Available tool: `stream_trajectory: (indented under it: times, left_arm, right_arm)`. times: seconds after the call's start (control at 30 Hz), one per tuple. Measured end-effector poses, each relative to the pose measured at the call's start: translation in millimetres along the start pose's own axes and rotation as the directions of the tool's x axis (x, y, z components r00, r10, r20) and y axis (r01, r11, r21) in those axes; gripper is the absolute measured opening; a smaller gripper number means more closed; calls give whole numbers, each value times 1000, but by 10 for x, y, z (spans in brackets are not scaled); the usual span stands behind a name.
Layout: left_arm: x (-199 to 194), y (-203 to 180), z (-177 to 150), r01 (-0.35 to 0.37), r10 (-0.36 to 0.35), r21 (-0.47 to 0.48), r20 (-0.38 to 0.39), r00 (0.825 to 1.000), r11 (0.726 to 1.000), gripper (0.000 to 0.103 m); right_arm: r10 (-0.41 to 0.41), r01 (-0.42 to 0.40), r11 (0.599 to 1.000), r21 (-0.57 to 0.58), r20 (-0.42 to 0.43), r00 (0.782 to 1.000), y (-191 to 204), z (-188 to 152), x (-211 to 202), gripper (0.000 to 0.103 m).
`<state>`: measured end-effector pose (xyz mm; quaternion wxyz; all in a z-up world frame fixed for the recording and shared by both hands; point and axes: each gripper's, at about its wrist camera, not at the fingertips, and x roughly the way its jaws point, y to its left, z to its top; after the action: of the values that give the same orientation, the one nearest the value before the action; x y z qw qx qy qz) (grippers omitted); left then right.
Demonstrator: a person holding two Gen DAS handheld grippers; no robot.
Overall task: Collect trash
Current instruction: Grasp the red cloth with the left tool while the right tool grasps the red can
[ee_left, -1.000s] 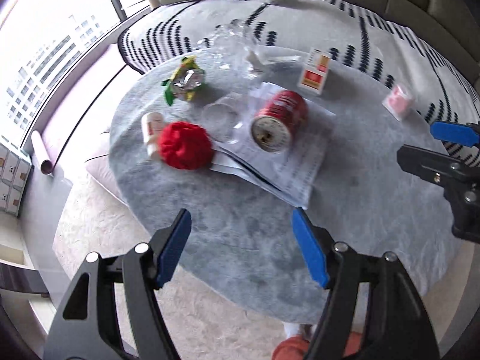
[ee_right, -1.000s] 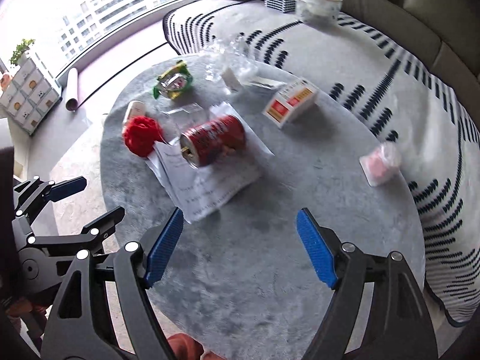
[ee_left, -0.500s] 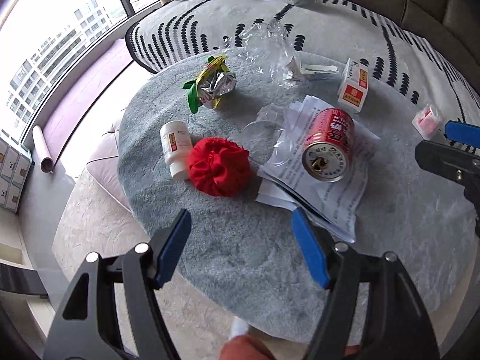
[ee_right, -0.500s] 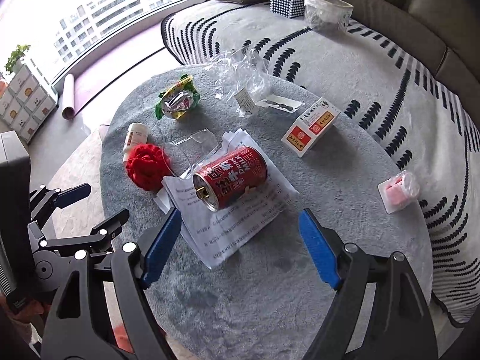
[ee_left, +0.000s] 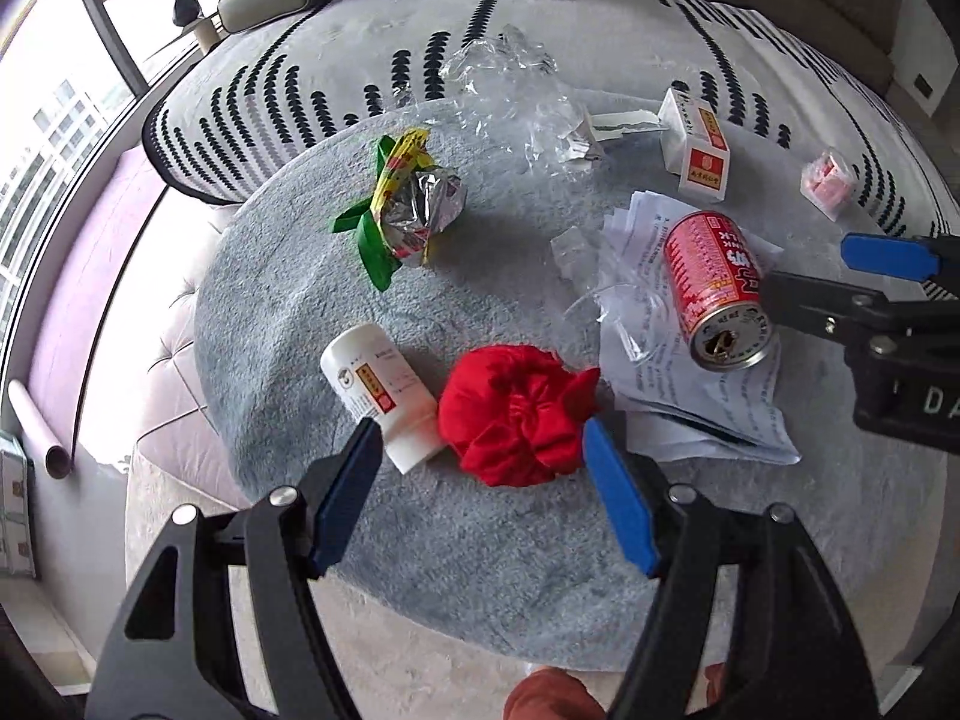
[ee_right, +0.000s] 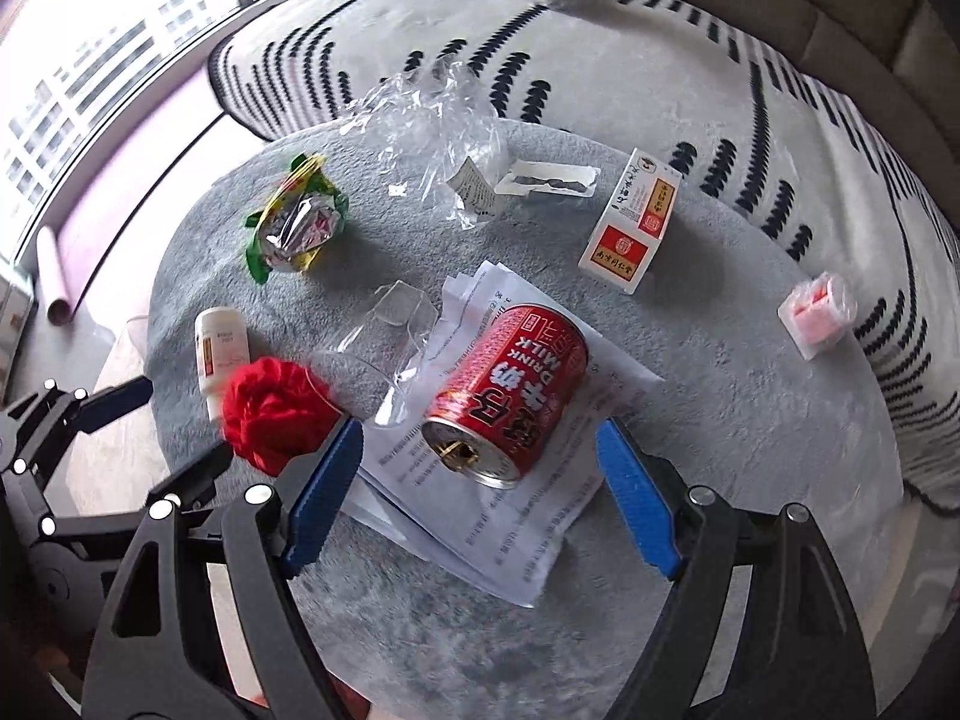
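Trash lies scattered on a round grey furry table (ee_left: 480, 552) (ee_right: 720, 420). My left gripper (ee_left: 480, 450) hangs open above a crumpled red cloth ball (ee_left: 516, 414) and a white pill bottle (ee_left: 384, 396) lying beside it. My right gripper (ee_right: 480, 450) hangs open over a red milk can (ee_right: 510, 396) lying on its side on printed papers (ee_right: 528, 522). Farther back lie a green and yellow foil wrapper (ee_left: 408, 204) (ee_right: 297, 219), crumpled clear plastic (ee_left: 516, 96) (ee_right: 438, 120), a white and red carton (ee_left: 699, 150) (ee_right: 636, 222) and a small pink packet (ee_left: 831, 180) (ee_right: 819, 312).
A clear plastic piece (ee_right: 390, 330) lies between the can and the cloth ball. A white rug with black marks (ee_right: 600, 60) spreads behind the table, and a sofa (ee_right: 840, 12) stands beyond it. Windows (ee_left: 36, 150) line the left side. A rolled tube (ee_left: 36, 432) lies on the floor.
Both grippers have moved forward over the table and lower, so the trash looks larger and nearer. The left now frames the cloth ball, the right the can. Jaws stay wide.
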<state>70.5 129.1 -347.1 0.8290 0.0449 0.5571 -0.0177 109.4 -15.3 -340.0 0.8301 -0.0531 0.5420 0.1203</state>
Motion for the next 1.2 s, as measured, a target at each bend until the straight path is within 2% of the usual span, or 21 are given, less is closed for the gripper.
stream_trajectory:
  times: [0.2,0.47,0.6,0.87,1.03,1.1,1.13,1.17,1.2]
  left_arm:
    - [229,43,60,31,-30,30,-9,999,999,70]
    - [547,-64,67,64,-62,86,-27,998,994,70]
    - [628,-166,71,78,-75,121,-28,997,990,71]
    - [759,-189,57,108,-102,126,-58,993,986,79]
    - [825,-194,1,122,-113,130,-72,991,984,79]
    - [819,-207,-11,121,-113,131,-67,991,984,78]
    - [809,-212,-16,127,-120,130,-64,991,983,73]
    - [799,-216,-15,129,-122,129,-62,991,983,70]
    - [787,-225,-16,129,-123,129,-60,991,983,69]
  right_arm:
    - [-32,32,998,56,1,999,51,71,185,78]
    - [-62,66,991,119,-34,997,-121,-6,557,78]
    - [-41,49,988,148,-59,997,-181,-63,723,78]
    - [-31,43,987,155,-77,997,-165,-74,852,78]
    - [-31,45,986,162,-90,995,-186,-103,907,78]
    - [-26,41,985,165,-94,995,-194,-120,913,77]
    - [-19,35,985,169,-94,995,-198,-125,911,75]
    - [-4,20,985,171,-94,996,-198,-128,906,69]
    - [-5,21,985,171,-96,995,-190,-128,903,69]
